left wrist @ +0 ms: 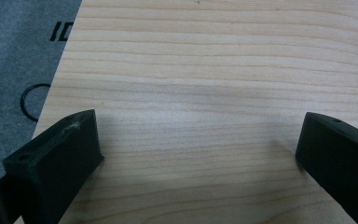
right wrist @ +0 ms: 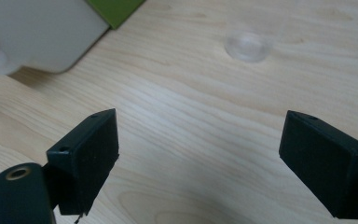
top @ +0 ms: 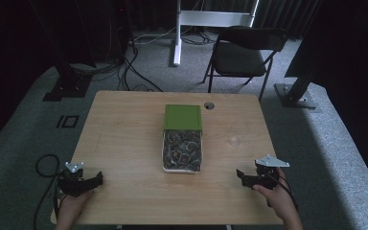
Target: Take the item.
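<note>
So the pale wooden counter (top: 124, 143) has a light grain running across it, rounded corners and a small round hole (top: 209, 105) near the far edge. In the middle sits a white rectangular plastic box (top: 182, 151) packed with a jumble of small dark curled bits, too blurry to say what they are. Its flat green square lid (top: 183, 117) lies at the box's far end, touching it or overlapping it, can't tell which. To the right of the box there's a small clear round plastic thing (right wrist: 247, 46), maybe a cap or a little dish, sitting by itself on the wood. The black left gripper (left wrist: 198, 140) is down at the near left corner of the counter, its chunky matte black fingers (left wrist: 60, 158) spread wide with nothing between them but bare wood. The black right gripper (right wrist: 200, 154) is at the near right, same deal: fingers (right wrist: 88, 154) wide apart, holding nothing, pointed toward the white box's corner and the clear round thing, well short of both. Each one is held in a hand, with a grey three-cornered plate on top. Behind the counter there's grey carpet (top: 19, 120) and a black folding chair (top: 244, 52).
</note>
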`<state>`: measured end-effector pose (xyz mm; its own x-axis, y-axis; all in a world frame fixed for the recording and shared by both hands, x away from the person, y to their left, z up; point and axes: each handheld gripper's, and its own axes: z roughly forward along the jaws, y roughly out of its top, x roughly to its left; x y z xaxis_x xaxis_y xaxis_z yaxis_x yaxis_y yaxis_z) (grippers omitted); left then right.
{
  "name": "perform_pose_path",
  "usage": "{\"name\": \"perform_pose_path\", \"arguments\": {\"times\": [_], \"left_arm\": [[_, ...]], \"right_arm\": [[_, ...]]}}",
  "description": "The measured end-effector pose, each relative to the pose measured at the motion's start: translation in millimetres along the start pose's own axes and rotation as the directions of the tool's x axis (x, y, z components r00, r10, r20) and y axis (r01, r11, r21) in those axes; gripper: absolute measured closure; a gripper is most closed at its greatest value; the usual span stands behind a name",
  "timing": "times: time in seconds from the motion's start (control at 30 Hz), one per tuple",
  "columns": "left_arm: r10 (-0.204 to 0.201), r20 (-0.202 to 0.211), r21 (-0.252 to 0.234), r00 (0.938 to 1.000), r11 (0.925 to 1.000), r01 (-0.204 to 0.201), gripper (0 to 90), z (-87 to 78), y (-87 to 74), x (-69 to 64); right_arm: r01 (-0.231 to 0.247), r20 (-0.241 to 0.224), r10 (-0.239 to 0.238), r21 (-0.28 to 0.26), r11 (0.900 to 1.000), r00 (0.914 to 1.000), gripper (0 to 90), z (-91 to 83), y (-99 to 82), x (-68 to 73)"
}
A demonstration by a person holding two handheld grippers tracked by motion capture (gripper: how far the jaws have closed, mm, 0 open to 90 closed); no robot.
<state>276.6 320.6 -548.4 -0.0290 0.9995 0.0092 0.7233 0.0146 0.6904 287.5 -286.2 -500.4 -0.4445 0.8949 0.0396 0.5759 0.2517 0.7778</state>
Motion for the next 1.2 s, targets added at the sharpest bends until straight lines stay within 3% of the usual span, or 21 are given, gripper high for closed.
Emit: {"name": "perform_pose_path", "arguments": {"times": [0.77, 1.2], "left_arm": [[0.0, 0.0, 0.0, 1.0, 1.0, 0.0, 0.3, 0.0, 0.0, 0.1], [-0.001, 0.0, -0.002, 1.0, 1.0, 0.001, 0.3, 0.1, 0.0, -0.1]], "right_arm": [[0.041, -0.075, -0.048, -0.092, 0.9949, 0.996, 12.2, 2.5, 40.9, 26.9], [0.095, -0.131, -0.112, -0.13, 0.987, 0.985, 13.5, 5.9, 69.4, 53.4]]}}
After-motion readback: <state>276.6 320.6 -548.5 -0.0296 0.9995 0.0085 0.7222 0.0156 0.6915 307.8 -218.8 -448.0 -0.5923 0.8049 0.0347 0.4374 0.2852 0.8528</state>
